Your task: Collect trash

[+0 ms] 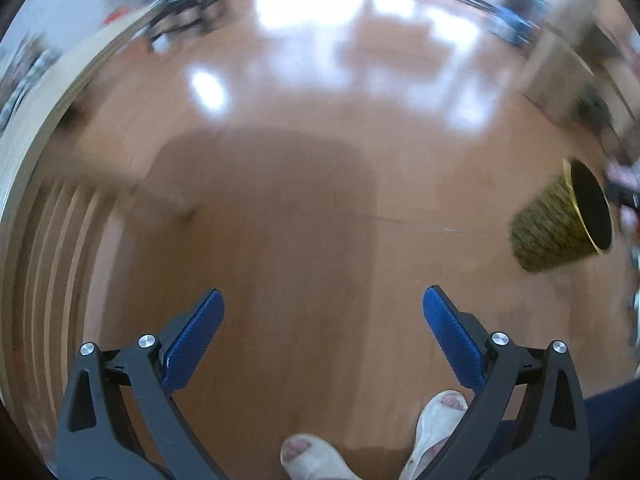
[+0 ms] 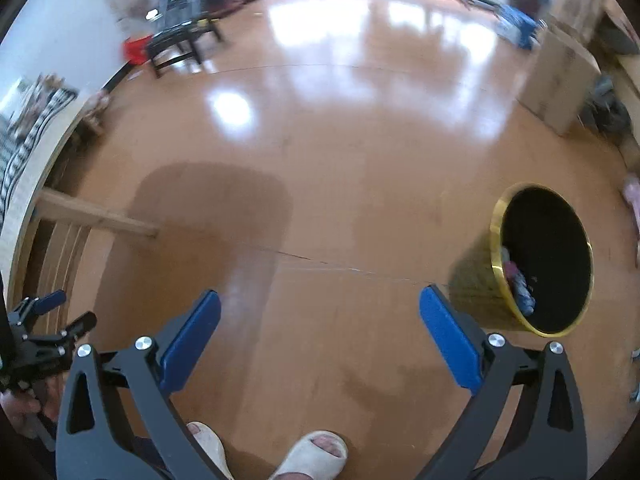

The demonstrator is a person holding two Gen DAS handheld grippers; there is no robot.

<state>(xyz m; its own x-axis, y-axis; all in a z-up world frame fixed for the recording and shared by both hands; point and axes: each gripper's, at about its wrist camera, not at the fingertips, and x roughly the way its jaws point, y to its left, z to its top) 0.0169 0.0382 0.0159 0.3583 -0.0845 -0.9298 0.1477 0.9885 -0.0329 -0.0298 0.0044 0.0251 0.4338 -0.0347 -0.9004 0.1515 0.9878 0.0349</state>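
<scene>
A woven gold-rimmed waste basket [image 2: 480, 292] stands on the brown floor to the right, with some coloured trash [image 2: 518, 280] inside it. It also shows in the left wrist view [image 1: 552, 228] at the far right, blurred. My left gripper [image 1: 323, 300] is open and empty above bare floor. My right gripper [image 2: 320, 302] is open and empty, with the basket just right of its right finger [image 2: 448, 332]. The left gripper also shows at the left edge of the right wrist view [image 2: 60, 316].
A wooden frame with slats [image 2: 96, 216] stands at the left. A dark chair [image 2: 180, 44] and a red box [image 2: 134, 50] are far left. Cardboard boxes [image 2: 560, 76] stand at the far right. My slippered feet [image 2: 316, 456] are at the bottom.
</scene>
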